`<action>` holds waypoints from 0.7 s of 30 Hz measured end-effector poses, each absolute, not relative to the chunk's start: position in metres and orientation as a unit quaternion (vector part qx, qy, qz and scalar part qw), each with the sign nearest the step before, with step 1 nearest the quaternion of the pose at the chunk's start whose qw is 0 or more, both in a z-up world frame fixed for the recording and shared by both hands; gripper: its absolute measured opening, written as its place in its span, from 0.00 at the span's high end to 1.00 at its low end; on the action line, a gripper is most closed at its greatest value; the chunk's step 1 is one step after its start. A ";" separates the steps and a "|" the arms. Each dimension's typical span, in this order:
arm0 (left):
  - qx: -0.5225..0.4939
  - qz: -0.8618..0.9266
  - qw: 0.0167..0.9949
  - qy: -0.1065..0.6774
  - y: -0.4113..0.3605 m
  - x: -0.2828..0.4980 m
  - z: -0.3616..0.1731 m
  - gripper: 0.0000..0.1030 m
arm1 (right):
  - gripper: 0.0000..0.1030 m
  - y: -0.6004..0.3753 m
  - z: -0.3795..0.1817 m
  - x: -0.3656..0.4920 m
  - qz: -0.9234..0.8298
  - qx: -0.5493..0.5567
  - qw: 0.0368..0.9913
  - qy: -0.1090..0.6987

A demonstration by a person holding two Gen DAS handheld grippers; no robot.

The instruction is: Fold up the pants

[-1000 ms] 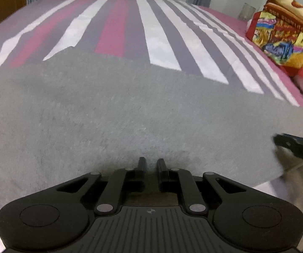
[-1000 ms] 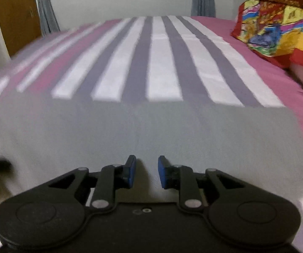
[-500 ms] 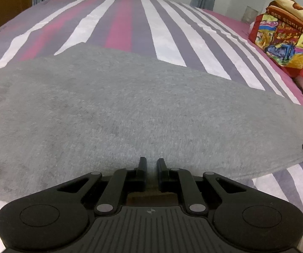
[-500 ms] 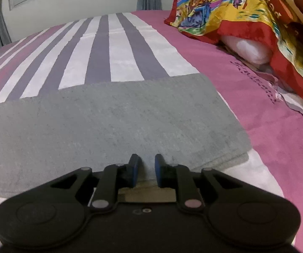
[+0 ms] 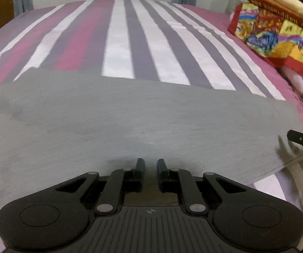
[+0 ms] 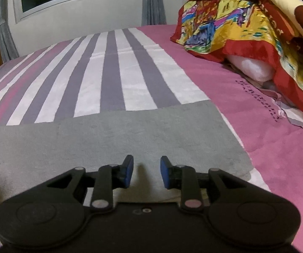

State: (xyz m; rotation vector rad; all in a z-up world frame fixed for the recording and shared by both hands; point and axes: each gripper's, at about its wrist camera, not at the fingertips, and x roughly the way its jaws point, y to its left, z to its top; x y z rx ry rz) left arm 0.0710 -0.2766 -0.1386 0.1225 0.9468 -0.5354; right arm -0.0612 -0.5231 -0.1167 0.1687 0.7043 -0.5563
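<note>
Left wrist view: the left gripper (image 5: 150, 164) is pinched tight on the near edge of the grey pants (image 5: 130, 122), which lie flat across the striped bedsheet (image 5: 143, 38). Past the pants' far edge there's loads of bare sheet up to the wall. Right wrist view: the right gripper (image 6: 146, 171) has just been opening, blue pads (image 6: 128, 174) spread, with only pants under the gap. The pants' right edge stops just short of the pink strip of sheet, well apart from the pillow pile (image 6: 246, 27). There's dark stitched writing on the pink part, too small to read, and the pillow lettering is upside down, unreadable.
</note>
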 end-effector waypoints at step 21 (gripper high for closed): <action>0.080 -0.268 0.849 0.448 -0.305 0.064 -0.156 0.86 | 0.55 -0.518 -0.142 -0.069 -0.251 0.080 0.896 0.357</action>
